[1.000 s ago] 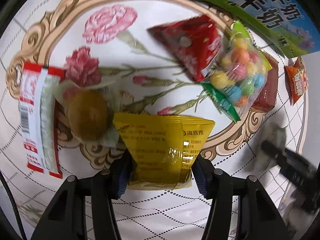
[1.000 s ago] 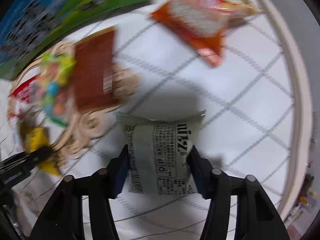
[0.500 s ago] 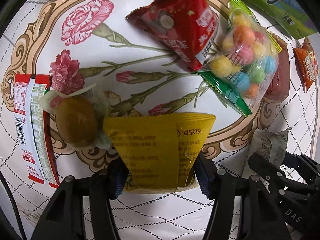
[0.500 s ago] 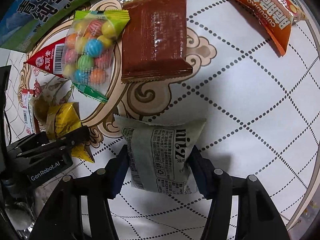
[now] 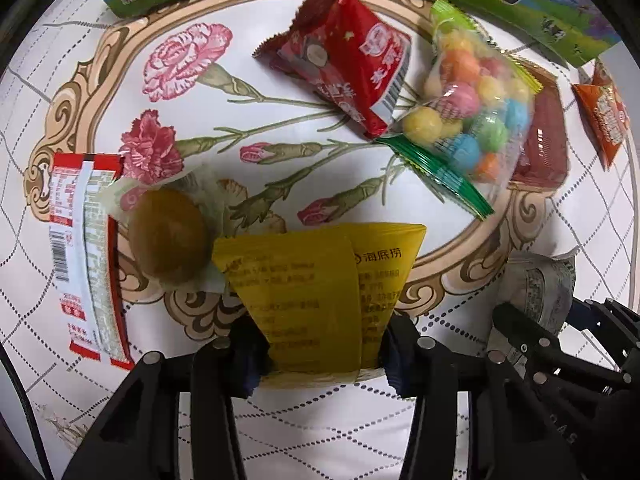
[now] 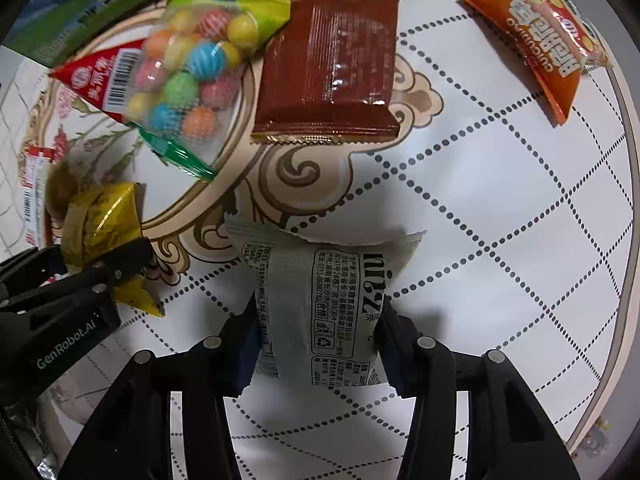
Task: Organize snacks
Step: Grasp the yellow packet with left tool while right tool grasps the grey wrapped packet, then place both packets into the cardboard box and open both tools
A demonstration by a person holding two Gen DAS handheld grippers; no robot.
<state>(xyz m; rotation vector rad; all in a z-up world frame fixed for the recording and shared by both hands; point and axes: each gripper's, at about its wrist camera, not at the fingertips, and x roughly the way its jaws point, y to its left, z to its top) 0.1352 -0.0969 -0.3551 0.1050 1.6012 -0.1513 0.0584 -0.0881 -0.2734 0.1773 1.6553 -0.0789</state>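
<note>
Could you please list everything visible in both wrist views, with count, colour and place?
crinkly yellow foil packet: one, yellow, in left gripper.
pale grey-green printed packet: one, grey-green, in right gripper.
clear bag of coloured candy balls: one, multicoloured, centre.
red wrapped snack: one, red, beside candy bag.
brown foil packet: one, brown, right of candy bag.
orange snack packet: one, orange, far right.
red-and-white striped packet: one, far left.
round brown bun: one, beside yellow packet.
green milk carton: one, back edge.
flowered tablecloth: one, white.
left gripper: shut.
right gripper: shut.
</note>
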